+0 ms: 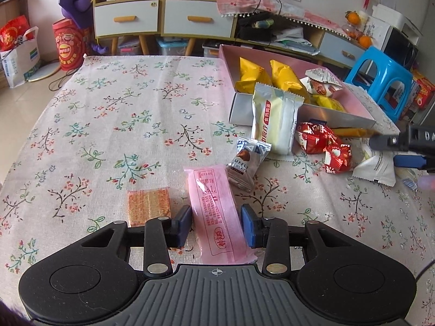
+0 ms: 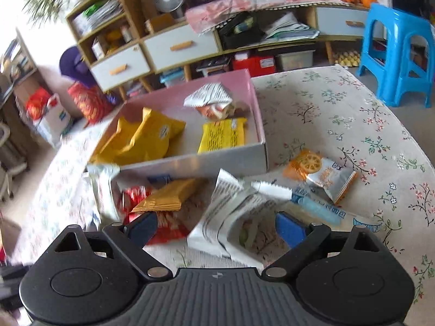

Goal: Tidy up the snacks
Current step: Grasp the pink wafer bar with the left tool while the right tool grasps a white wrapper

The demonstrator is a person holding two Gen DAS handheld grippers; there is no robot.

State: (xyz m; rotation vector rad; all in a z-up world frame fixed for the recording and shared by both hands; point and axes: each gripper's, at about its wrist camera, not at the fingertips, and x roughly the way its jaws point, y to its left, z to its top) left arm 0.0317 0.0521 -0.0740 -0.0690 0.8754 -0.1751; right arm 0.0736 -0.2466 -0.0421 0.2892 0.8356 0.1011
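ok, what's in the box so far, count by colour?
Yellow packets: 3
White-and-red packet: 1
Total: 4 inside the pink box

**Occlusions and unreadable regions**

Landmark: pink box. In my left wrist view, the pink wafer pack nearer me than the box loses its near end under the left gripper body. The right gripper, right of the box, is cut by the frame edge. In my right wrist view, packets before the box are motion-blurred; print unreadable.
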